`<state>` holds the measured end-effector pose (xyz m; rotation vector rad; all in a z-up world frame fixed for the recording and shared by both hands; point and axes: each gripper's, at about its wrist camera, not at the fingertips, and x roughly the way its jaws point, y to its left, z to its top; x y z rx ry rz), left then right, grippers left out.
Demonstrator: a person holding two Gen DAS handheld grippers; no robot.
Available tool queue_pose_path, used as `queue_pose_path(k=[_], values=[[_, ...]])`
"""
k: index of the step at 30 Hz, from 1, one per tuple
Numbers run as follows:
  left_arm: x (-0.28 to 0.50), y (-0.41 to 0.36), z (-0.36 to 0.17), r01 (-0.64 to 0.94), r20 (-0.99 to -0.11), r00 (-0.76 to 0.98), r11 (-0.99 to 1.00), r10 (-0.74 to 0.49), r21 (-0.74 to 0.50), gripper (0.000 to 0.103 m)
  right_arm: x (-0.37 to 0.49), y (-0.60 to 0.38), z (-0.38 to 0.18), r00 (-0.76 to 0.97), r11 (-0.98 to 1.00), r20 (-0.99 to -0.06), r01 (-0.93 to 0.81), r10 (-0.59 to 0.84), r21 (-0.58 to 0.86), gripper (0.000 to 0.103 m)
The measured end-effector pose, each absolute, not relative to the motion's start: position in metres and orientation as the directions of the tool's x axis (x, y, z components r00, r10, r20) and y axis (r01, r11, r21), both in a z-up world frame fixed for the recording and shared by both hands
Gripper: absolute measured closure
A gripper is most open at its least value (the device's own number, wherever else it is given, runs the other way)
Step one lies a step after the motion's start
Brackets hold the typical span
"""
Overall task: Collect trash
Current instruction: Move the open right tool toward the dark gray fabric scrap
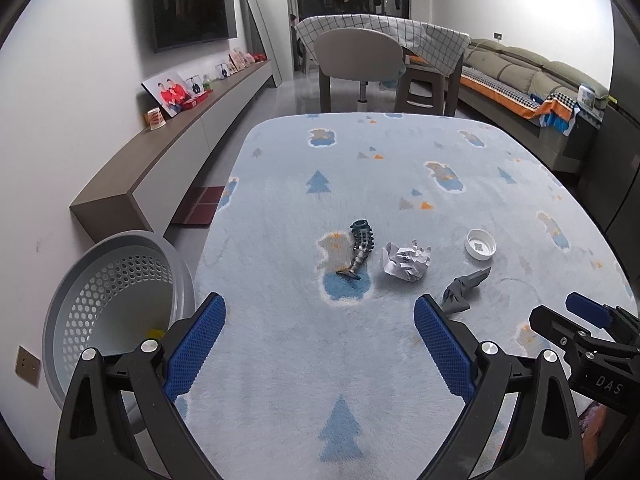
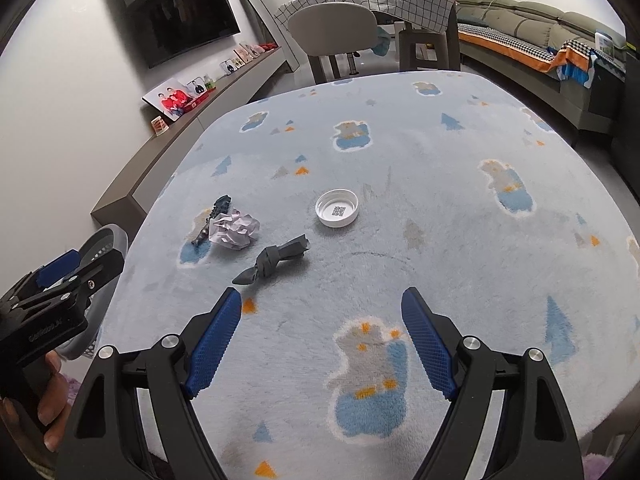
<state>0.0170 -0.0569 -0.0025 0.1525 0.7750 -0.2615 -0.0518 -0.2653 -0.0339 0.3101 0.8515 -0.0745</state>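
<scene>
On the fluffy pale-blue table cover lie a dark crushed bottle piece (image 1: 361,249) (image 2: 212,219), a crumpled white paper ball (image 1: 406,261) (image 2: 235,231), a knotted grey wrapper (image 1: 464,291) (image 2: 276,260) and a white lid (image 1: 480,244) (image 2: 337,208) with a QR code inside. My left gripper (image 1: 320,312) hovers open in front of the bottle piece and paper, with nothing between its blue pads. My right gripper (image 2: 321,306) is open too, just short of the wrapper and lid, and also shows at the right edge (image 1: 588,312) of the left wrist view.
A grey perforated bin (image 1: 116,300) (image 2: 102,246) stands on the floor at the table's left edge, something yellow inside. A low TV shelf (image 1: 168,160) runs along the left wall. A chair (image 1: 356,60), a draped table and a sofa (image 1: 540,76) stand beyond.
</scene>
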Motion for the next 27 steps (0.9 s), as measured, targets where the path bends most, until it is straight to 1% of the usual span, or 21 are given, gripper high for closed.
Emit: queue_pose_path(k=[18, 27], values=[[0.025, -0.048, -0.024, 0.263, -0.73, 0.668, 0.963, -0.142, 0.054, 0.009, -0.04, -0.256, -0.055, 0.617, 0.958, -0.786, 0.195, 0.048, 0.212, 0.024], [0.032, -0.037, -0.029, 0.235, -0.743, 0.656, 0.971, -0.134, 0.032, 0.01, -0.023, -0.236, -0.055, 0.609, 0.968, -0.79, 0.15, 0.067, 0.199, 0.024]])
